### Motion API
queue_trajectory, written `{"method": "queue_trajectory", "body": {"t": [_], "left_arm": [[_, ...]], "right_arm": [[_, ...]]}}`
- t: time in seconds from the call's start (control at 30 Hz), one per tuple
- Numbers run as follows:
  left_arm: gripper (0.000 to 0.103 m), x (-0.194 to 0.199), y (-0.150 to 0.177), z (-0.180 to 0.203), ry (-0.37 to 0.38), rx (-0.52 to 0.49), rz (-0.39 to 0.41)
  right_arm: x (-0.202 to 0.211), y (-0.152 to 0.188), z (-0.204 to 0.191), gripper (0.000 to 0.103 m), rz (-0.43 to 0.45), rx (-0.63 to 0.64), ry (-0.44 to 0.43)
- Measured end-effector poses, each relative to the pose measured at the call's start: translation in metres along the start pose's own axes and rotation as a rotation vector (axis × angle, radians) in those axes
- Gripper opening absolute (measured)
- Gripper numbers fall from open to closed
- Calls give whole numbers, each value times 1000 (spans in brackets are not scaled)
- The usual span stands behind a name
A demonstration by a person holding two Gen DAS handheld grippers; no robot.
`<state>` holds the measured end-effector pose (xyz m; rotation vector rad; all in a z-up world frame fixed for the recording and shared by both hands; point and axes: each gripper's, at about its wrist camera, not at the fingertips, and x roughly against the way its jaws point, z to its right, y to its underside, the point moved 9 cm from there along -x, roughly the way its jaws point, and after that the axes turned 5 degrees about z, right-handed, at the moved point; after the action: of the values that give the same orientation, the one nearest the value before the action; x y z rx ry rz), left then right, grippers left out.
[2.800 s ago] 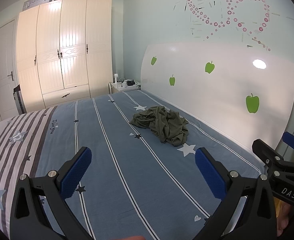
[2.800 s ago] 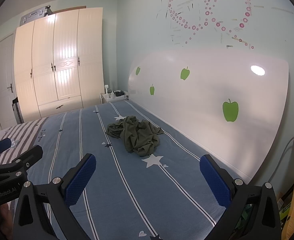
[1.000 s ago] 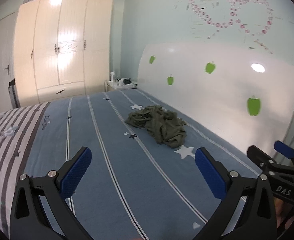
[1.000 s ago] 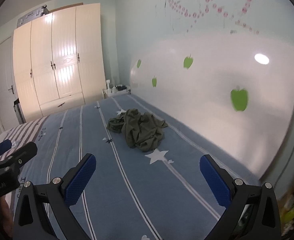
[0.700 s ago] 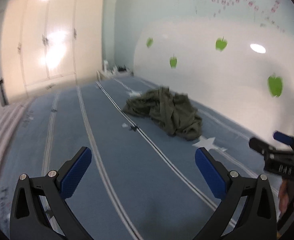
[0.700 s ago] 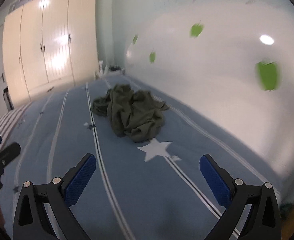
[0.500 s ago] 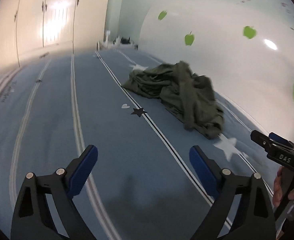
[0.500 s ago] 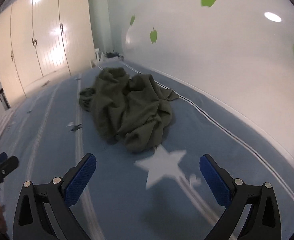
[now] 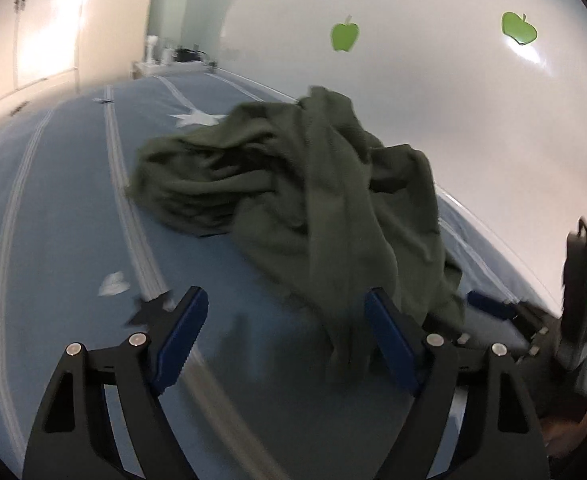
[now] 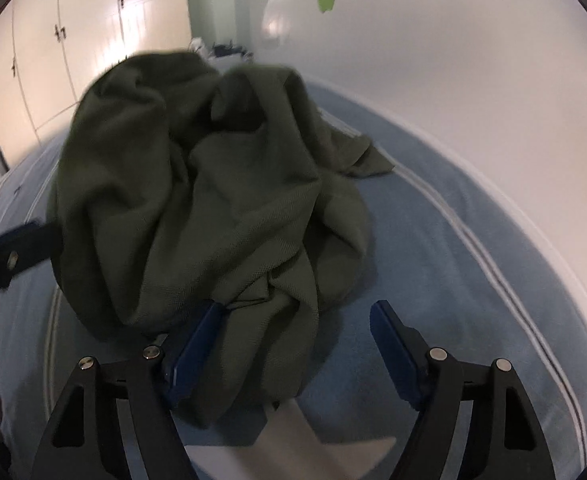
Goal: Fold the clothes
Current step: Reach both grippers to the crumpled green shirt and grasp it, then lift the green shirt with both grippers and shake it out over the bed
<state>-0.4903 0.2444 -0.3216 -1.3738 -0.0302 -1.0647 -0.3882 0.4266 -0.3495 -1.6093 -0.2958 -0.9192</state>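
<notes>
Left wrist view: the left gripper (image 9: 281,340) hangs low over the bed (image 9: 65,208), its blue-padded fingers (image 9: 179,330) spread wide apart with nothing between them but blue sheet. Just ahead lies the olive-green garment (image 9: 301,200), crumpled in a loose heap on the blue bedspread, close to the white headboard (image 9: 433,92) with its green apple stickers (image 9: 343,36). The near hem of the garment drops down beside the inner face of the right-hand finger; whether it touches the pad is hard to tell through the blur. A white star (image 9: 197,118) on the sheet peeks out beyond the far edge of the heap, and double white stripes (image 9: 133,232) run along the bed to the left of it. At the right edge, the right gripper (image 9: 505,312) shows, blurred, down by the garment's near corner.

Over to the right wrist view: the right gripper (image 10: 293,344) sits right at the garment (image 10: 197,184), jaws parted. A fold of the green cloth falls between the two fingers and lies against the left-hand pad (image 10: 195,350); the right-hand pad stands clear of it over bare blue sheet. A big white star (image 10: 293,440) on the bedspread lies just under the gripper. At the left edge the left gripper's black finger (image 10: 13,254) pokes in beside the heap. The cream wardrobe (image 10: 53,52) rises behind the bed.
</notes>
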Motion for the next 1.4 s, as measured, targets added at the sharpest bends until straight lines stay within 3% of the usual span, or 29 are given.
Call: {"method": "queue_trajectory", "body": {"t": [0.03, 0.1, 0.13, 0.17, 0.2, 0.23, 0.27, 0.4, 0.6, 0.83, 0.97, 1.07, 1.23, 1.3, 1.4], "left_arm": [[79, -7, 0, 3, 12, 0, -8], [57, -19, 4, 7, 9, -30, -28], [23, -24, 7, 9, 13, -49, -44], [5, -27, 10, 12, 19, -67, -59], [5, -28, 12, 14, 22, -85, -69], [5, -26, 13, 17, 37, -98, -67], [4, -19, 11, 18, 46, -107, -51], [4, 22, -3, 1, 16, -109, 14], [3, 132, -33, -73, -75, -81, 118], [3, 304, -35, -201, -251, -32, 197], [3, 403, 2, -288, -373, -39, 199], [3, 479, 47, -349, -475, -30, 189], [3, 607, 157, -421, -645, -30, 161], [3, 641, 201, -438, -698, -20, 153], [3, 697, 273, -465, -768, 55, 136]], "right_arm": [[-4, 3, 1, 74, -12, -4, -15], [-7, 7, 0, 73, -21, -9, -48], [-7, 8, -1, 65, -19, -11, -66], [-6, 9, -2, 48, -17, -12, -83], [-4, 10, -7, 39, -18, 7, -96], [-1, 11, -11, 21, -20, 26, -108], [3, 13, -19, 15, -19, 48, -113], [29, 9, -33, 9, 19, 29, -98], [108, -14, -98, 7, 119, 59, -156], [223, -13, -233, 6, 200, 165, -290], [283, 21, -318, 6, 213, 180, -379], [329, 68, -383, 6, 205, 206, -458], [380, 185, -488, 7, 141, 314, -632], [399, 223, -515, 7, 129, 364, -686], [425, 265, -528, 7, 101, 396, -672]]}}
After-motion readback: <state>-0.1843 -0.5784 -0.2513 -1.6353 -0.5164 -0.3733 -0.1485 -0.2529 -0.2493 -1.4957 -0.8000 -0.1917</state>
